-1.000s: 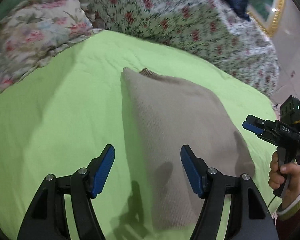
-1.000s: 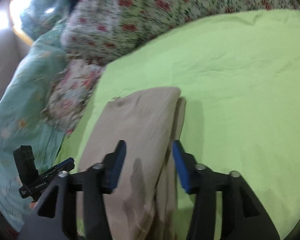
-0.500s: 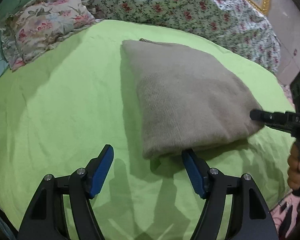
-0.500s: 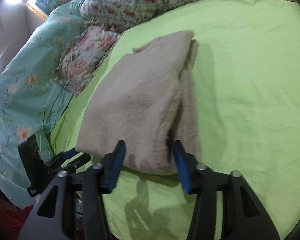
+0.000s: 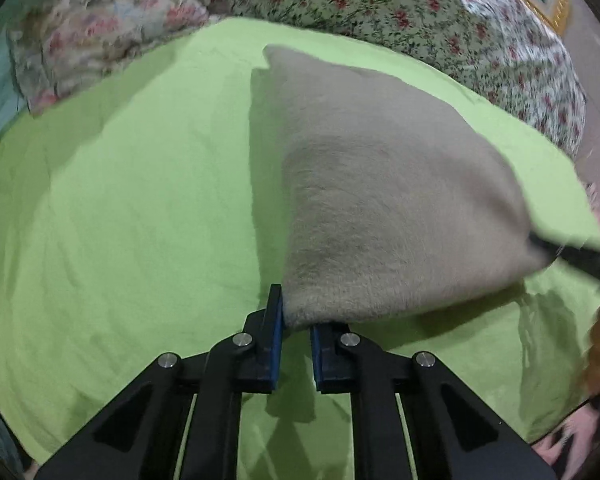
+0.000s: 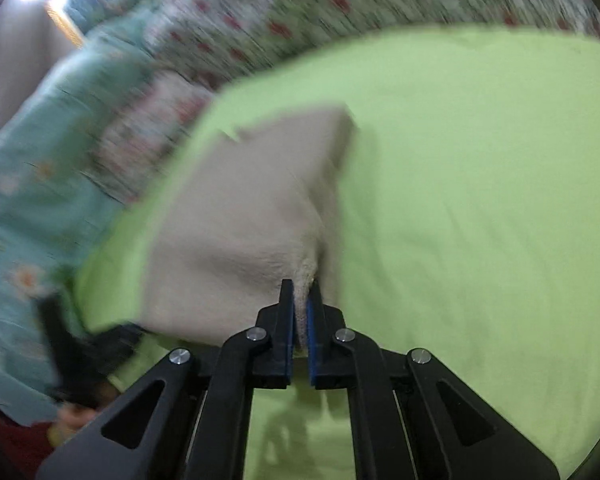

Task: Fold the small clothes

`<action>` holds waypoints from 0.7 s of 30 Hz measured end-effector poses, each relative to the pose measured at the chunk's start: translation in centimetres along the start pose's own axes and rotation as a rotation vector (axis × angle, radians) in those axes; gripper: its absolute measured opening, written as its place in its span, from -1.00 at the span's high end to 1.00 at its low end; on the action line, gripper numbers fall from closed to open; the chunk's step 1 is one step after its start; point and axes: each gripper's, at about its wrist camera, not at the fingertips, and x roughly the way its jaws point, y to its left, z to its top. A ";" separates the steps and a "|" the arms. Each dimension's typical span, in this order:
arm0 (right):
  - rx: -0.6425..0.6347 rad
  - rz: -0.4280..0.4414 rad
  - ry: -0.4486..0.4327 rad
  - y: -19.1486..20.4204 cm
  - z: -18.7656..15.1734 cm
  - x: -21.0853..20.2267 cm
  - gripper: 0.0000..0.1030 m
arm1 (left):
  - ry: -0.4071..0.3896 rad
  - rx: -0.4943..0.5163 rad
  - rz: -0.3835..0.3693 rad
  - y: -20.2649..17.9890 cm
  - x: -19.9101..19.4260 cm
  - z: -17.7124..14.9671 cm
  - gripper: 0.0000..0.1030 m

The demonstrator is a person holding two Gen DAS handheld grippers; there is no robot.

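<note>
the beige knit garment (image 5: 384,200) lies folded on the bed with the green sheet (image 5: 132,220), near the flowery pillows (image 5: 100,32) and the flowery blanket (image 5: 420,12). the left gripper (image 5: 296,322) has just closed its jaws and now pinches the near left corner of the garment. the right gripper (image 6: 300,300) has just closed its jaws too and pinches the near right corner, with fuzzy cloth squeezed between its blue pads (image 6: 288,336). both near corners are a little lifted. both pictures are blurry.
</note>
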 end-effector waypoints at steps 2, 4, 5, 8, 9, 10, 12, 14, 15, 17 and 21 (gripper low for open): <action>0.022 -0.011 0.013 -0.8 -0.7 0.8 0.88 | 0.012 -0.026 -0.032 0.7 0.0 0.1 0.79; 0.063 0.014 0.002 -1.2 -0.8 0.9 0.88 | 0.019 -0.024 -0.037 0.9 0.1 0.2 0.77; 0.054 0.003 0.003 -1.0 -0.8 0.9 0.88 | 0.020 -0.020 -0.033 0.9 0.2 0.2 0.74; 0.013 -0.030 0.011 -0.3 -0.8 1.0 0.88 | 0.033 -0.008 -0.050 1.1 0.3 0.2 0.71; 0.019 -0.027 0.015 -0.4 -0.5 1.0 0.88 | 0.041 0.004 -0.061 1.2 0.1 0.2 0.70; 0.028 -0.025 0.016 -0.5 -0.4 0.9 0.87 | 0.051 0.015 -0.070 1.3 -0.1 0.1 0.70; 0.044 -0.024 0.022 -0.6 -0.4 0.4 0.64 | 0.077 0.026 -0.109 1.6 -0.9 -0.2 0.74; 0.055 -0.030 0.015 -0.8 -0.5 -0.4 0.33 | 0.078 0.047 -0.152 2.0 -2.5 -0.4 0.75; 0.063 -0.025 -0.009 -0.8 -0.3 -1.3 0.33 | 0.071 0.055 -0.162 2.0 -3.2 -0.3 0.75; 0.093 0.024 -0.080 -0.9 0.7 -3.3 0.33 | 0.058 0.075 -0.201 1.7 -4.4 0.3 0.75; 0.113 0.111 -0.110 -0.5 4.7 -2.9 0.26 | 0.003 0.107 -0.250 -0.1 -4.8 2.2 0.61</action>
